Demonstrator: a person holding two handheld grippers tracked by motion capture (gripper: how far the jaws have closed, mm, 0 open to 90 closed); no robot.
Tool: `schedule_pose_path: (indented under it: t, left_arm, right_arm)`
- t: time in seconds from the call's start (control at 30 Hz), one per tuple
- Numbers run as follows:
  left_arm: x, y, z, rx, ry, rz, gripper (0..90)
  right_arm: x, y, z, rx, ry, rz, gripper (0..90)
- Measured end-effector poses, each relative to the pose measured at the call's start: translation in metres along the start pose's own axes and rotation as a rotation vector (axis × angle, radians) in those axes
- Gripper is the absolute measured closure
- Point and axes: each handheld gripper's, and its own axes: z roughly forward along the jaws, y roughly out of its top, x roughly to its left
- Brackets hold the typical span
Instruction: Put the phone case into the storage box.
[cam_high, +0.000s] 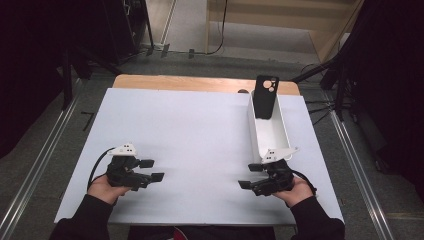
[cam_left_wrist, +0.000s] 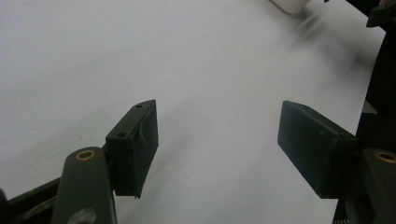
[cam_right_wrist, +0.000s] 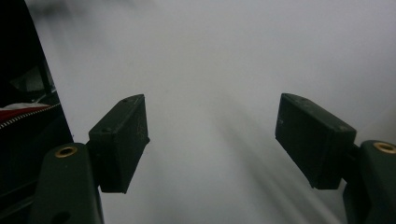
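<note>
A black phone case (cam_high: 265, 96) with round camera holes stands upright, leaning in the far end of a long white tray (cam_high: 272, 135) at the right of the white table (cam_high: 190, 130). My left gripper (cam_high: 152, 170) rests low near the front left, pointing right, jaws apart with nothing between them (cam_left_wrist: 217, 144). My right gripper (cam_high: 250, 176) sits near the front right, just before the tray's near end, pointing left. It is open too, with bare table between its pads (cam_right_wrist: 212, 140).
A corner of the white tray (cam_left_wrist: 290, 4) shows at the top of the left gripper view. The table's wooden far edge (cam_high: 200, 82) lies behind the white sheet. Dark stands and cables flank the table on both sides.
</note>
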Motion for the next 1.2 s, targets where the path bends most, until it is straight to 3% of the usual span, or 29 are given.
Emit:
schedule_pose_path:
  t: [0.6,1.2]
  left_arm:
    - [0.0,0.0,-0.001,0.003,0.001,0.006,28.5]
    - [-0.001,0.0,0.001,0.01,-0.002,0.014,28.5]
  right_arm:
    - [-0.011,-0.022,-0.005,0.002,-0.041,0.034,22.9]
    - [-0.018,-0.026,-0.005,-0.006,-0.067,0.026,22.7]
